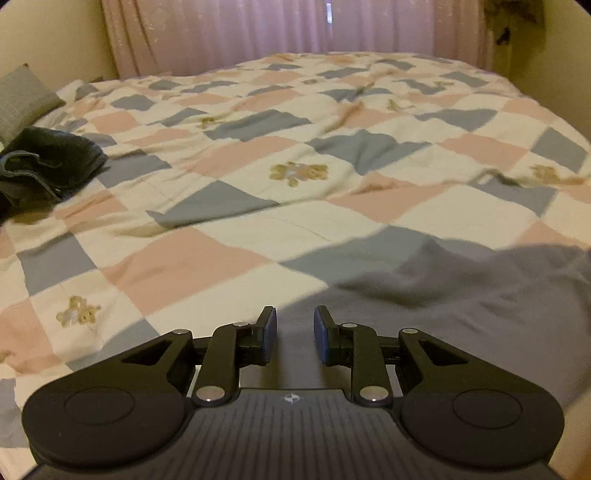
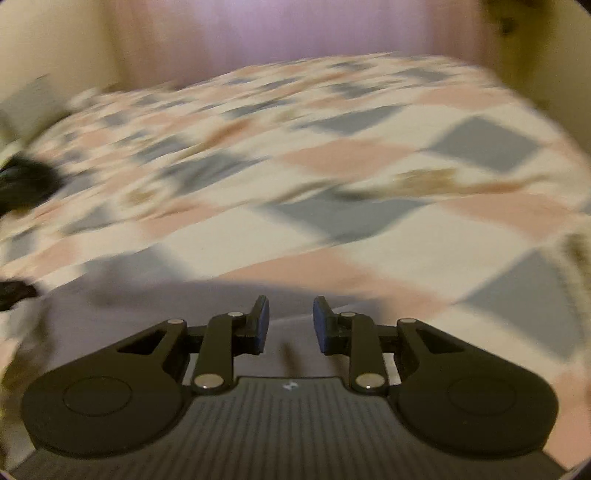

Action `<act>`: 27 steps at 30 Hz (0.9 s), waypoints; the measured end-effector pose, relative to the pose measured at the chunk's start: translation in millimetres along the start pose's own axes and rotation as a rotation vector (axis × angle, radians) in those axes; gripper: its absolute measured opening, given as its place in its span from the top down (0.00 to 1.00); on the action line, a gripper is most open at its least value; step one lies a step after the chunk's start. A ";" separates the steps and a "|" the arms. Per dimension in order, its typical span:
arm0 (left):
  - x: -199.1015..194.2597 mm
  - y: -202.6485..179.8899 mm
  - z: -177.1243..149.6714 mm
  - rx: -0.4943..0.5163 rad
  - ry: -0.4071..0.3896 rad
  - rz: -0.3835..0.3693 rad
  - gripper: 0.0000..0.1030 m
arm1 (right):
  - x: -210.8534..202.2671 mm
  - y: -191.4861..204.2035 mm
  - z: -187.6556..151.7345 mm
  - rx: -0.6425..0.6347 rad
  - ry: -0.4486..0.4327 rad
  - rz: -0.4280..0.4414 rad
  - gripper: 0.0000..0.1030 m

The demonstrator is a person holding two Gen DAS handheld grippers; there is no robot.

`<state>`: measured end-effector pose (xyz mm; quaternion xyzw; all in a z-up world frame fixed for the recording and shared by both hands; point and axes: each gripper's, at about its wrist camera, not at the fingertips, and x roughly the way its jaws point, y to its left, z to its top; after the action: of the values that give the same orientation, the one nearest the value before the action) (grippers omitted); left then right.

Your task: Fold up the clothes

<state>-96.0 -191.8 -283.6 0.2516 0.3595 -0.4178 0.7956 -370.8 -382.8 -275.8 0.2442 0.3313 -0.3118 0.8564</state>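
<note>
Left gripper [image 1: 294, 334]: jaws stand apart with a narrow gap, nothing between the blue pads; grey cloth shows through the gap beneath them.
Right gripper [image 2: 291, 325]: jaws likewise apart and empty; the whole right-wrist view is smeared, so fine detail is unreliable.
Grey garment [image 1: 461, 295]: lies flat on the near edge of the bed, directly under and ahead of both claws. From the left claw it spreads forward and to the right; in the right-wrist view [image 2: 166, 306] it spreads forward and to the left. So it sits between the 2 hands.
Long axis: appears to run across the near edge of the bed, side to side between the claws, though its ends are out of view and I cannot be sure.
Nearer hand: neither clearly; both hover over the cloth, apparently without touching it.
Bedspread [image 1: 258, 221]: checked in pink, grey and cream, wrinkled, carrying the garment.
Dark clothes [image 1: 48, 162]: a bundled heap at the far left of the bed, well apart from both claws, near a grey pillow [image 1: 22, 99].
Curtain [image 1: 277, 33]: pink, behind the bed.
Coming move, judged: each claw needs to drop onto its own side of the grey garment and pinch an edge before any fold.
</note>
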 end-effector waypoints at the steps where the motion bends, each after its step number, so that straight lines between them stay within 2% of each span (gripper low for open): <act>1: 5.9 1.2 -3.5 0.003 0.007 -0.005 0.74 | 7.8 7.8 -4.9 -0.015 0.022 0.042 0.80; 3: 26.4 5.2 -9.5 0.003 0.022 -0.002 0.76 | 25.4 12.0 -13.7 -0.033 0.058 0.073 0.81; 5: 47.5 10.4 -13.6 -0.001 0.023 -0.007 0.78 | 41.4 0.0 -19.7 -0.024 0.075 0.027 0.85; 6: 50.5 10.7 -13.7 0.015 0.016 -0.008 0.79 | 44.7 -11.9 -20.9 0.000 0.071 0.004 0.95; 7: 50.1 9.9 -12.9 0.037 0.008 -0.007 0.79 | 46.1 -25.9 -20.8 0.037 0.076 -0.027 1.00; 10: 37.2 13.5 -9.1 0.059 -0.012 0.002 0.78 | 38.4 -61.0 -17.9 0.157 0.091 -0.042 1.00; 12: 18.6 24.3 -8.6 0.007 -0.008 0.005 0.78 | 25.5 -63.7 -14.3 0.156 0.098 -0.054 0.99; 13: 8.7 30.3 -9.7 -0.027 0.001 0.006 0.78 | 17.4 -60.1 -13.6 0.144 0.090 -0.064 0.86; 15: -13.2 36.0 -16.0 -0.064 0.004 -0.009 0.78 | 0.5 -50.9 -14.4 0.136 0.057 -0.068 0.74; 19: -29.1 23.5 -39.6 -0.028 0.043 -0.070 0.76 | -13.1 -30.2 -33.0 0.105 0.092 -0.037 0.76; 21: -14.4 14.0 -54.6 0.008 0.121 -0.035 0.75 | -6.8 -29.5 -52.1 0.073 0.160 -0.105 0.78; 22: -8.1 11.1 -58.2 0.016 0.158 -0.008 0.75 | -4.5 -34.0 -59.0 0.084 0.179 -0.124 0.86; 24: -10.6 5.3 -55.5 0.018 0.183 0.027 0.75 | -9.9 -41.8 -64.3 0.134 0.183 -0.130 0.89; 26: -22.7 -0.6 -46.8 0.002 0.184 0.046 0.76 | -20.2 -40.8 -60.5 0.144 0.179 -0.149 0.88; 27: -29.5 -3.3 -42.4 -0.019 0.180 0.038 0.76 | -25.2 -39.0 -58.1 0.145 0.170 -0.153 0.82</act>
<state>-125.6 -149.5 -287.0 0.2873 0.4286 -0.3749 0.7702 -436.9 -363.9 -304.3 0.3049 0.3971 -0.3773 0.7791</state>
